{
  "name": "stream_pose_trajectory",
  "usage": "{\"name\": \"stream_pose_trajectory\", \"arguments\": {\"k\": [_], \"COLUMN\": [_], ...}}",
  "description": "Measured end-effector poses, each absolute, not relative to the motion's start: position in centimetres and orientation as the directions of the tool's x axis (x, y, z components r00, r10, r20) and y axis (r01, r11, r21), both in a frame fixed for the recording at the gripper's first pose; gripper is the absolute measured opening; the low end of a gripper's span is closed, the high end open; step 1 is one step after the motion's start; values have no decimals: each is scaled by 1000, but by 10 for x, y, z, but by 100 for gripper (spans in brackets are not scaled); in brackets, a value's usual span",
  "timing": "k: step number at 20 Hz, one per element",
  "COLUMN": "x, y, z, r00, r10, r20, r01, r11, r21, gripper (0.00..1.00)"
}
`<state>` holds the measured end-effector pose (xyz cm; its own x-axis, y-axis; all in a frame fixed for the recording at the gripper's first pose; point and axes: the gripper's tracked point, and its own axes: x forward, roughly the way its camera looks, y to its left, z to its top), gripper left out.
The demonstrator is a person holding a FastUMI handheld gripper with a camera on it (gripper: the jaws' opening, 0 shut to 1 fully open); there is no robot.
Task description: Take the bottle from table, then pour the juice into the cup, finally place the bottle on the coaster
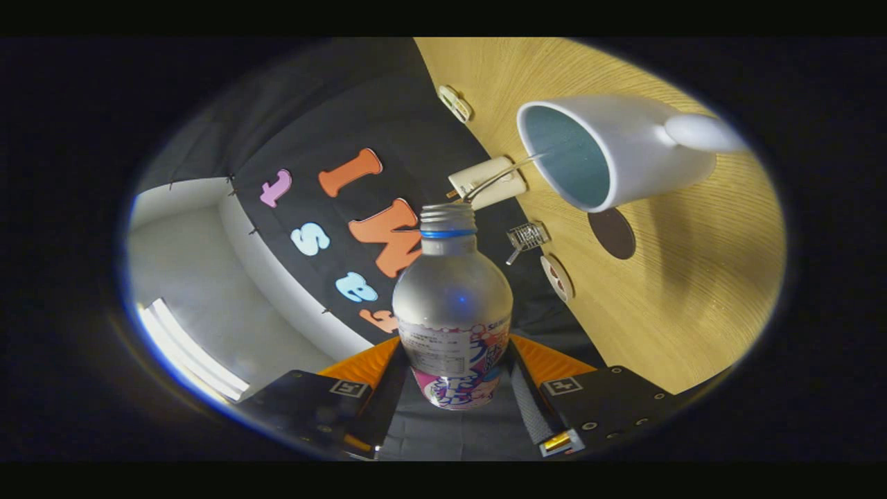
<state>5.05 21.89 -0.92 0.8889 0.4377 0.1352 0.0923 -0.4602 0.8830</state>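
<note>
My gripper point(454, 378) is shut on a clear plastic bottle point(452, 298) with a pink and white label, both fingers pressing its lower body. The whole view is rolled, so the bottle is tipped over toward the white cup point(610, 149). The bottle's open threaded mouth point(448, 212) has a blue ring below it. A thin stream of liquid point(502, 174) runs from the mouth into the cup's bluish inside. The cup stands on the wooden table point(693, 277), its handle on the far side. A dark round coaster point(612, 233) lies on the table just beside the cup.
Along the table's back edge by the black cloth wall lie small things: a cream block point(489, 181), a little wire basket point(528, 236), a round white and brown disc point(558, 276) and a pale oval piece point(455, 102). A white wall and a bright window strip point(190, 353) sit beyond the cloth.
</note>
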Motion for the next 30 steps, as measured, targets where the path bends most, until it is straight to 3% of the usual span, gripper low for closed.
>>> {"name": "stream_pose_trajectory", "arguments": {"k": [30], "x": [52], "y": [221], "z": [8], "r00": [876], "r10": [439], "r20": [199], "r01": [106], "r11": [-579], "r21": [809], "gripper": [76]}}
